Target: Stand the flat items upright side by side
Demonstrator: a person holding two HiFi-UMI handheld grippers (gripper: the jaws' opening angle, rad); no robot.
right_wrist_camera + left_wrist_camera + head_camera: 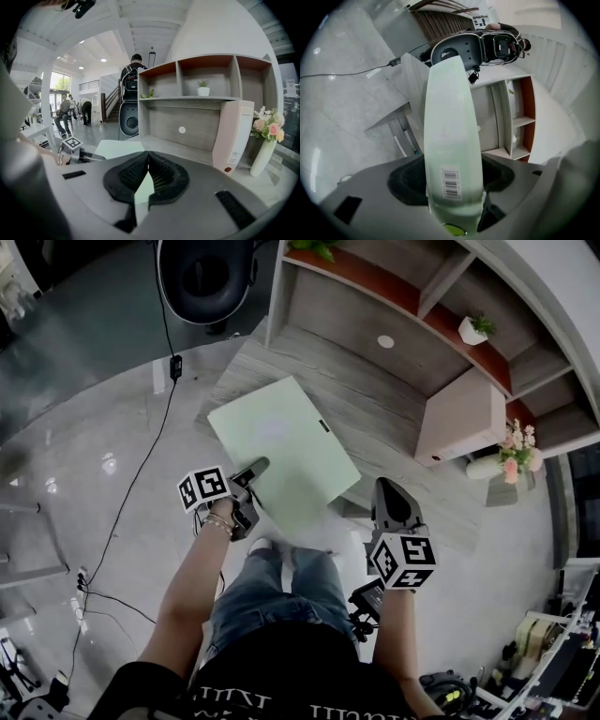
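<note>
Folders on tabletop [375,418]: green folder [281,451] lies broad side up, its near end jutting past the tabletop's near edge. Left gripper [255,468] is clamped on its near left corner; the left gripper view shows the barcoded edge [450,180] filling the gap, a pad against each side. Right gripper [387,486] hangs just beside the green folder's near right corner, jaws together with nothing between them. Pink folder [461,418] stands upright toward the tabletop's right end, against the shelf unit [394,306]. Vase of flowers [511,463] stands just right of it.
</note>
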